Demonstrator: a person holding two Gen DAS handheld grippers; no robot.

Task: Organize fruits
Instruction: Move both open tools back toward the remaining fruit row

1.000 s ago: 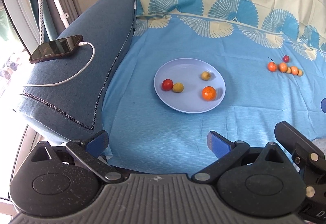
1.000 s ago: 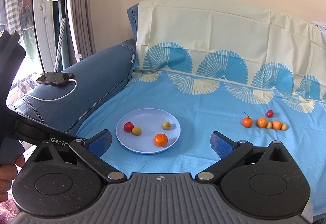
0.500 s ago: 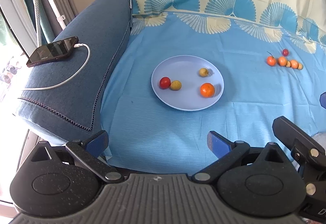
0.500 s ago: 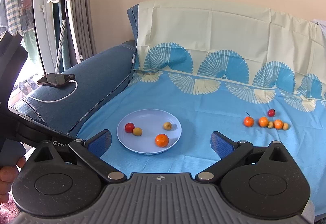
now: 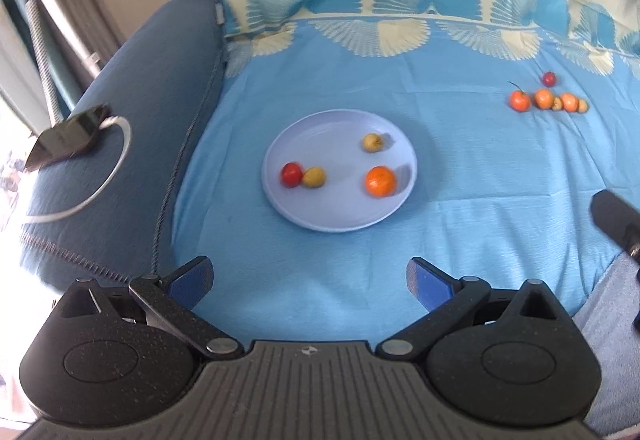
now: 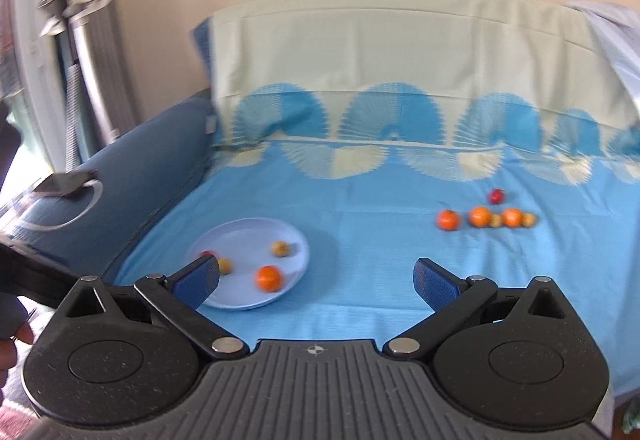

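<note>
Both hand-held tools are hovering above the near edge of the sofa seat, which is draped in a light blue cotton sheet with fan prints (image 5: pixel 480 200), and neither is carrying anything: the left gripper (image 5: pixel 310 280) is holding its blue-padded fingers spread wide, and the right gripper (image 6: pixel 316 278) is doing the same. A round pale lilac plate (image 5: pixel 340 216) is lying on the sheet, already holding a small red cherry tomato (image 5: pixel 291 174) touching a yellowish small fruit (image 5: pixel 313 177), a second yellowish fruit (image 5: pixel 372 142) apart from them, and a small orange mandarin (image 5: pixel 380 181). Well to the right of the plate, a loose row of small orange and yellowish fruits (image 6: pixel 484 218) is waiting on the cloth, with one small red fruit (image 6: pixel 496 196) sitting just behind the row. The job appears partly done, and the right tool seems best placed for the next pick. To do it well, the person is likely wanting to single out the end fruit of the row, since its neighbours are nearly touching; coming down from above, straddling it and closing gently should avoid scattering them on the soft cloth. A black phone on a white cable (image 5: pixel 64 136) is resting on the dark blue armrest, clear of the work.
</note>
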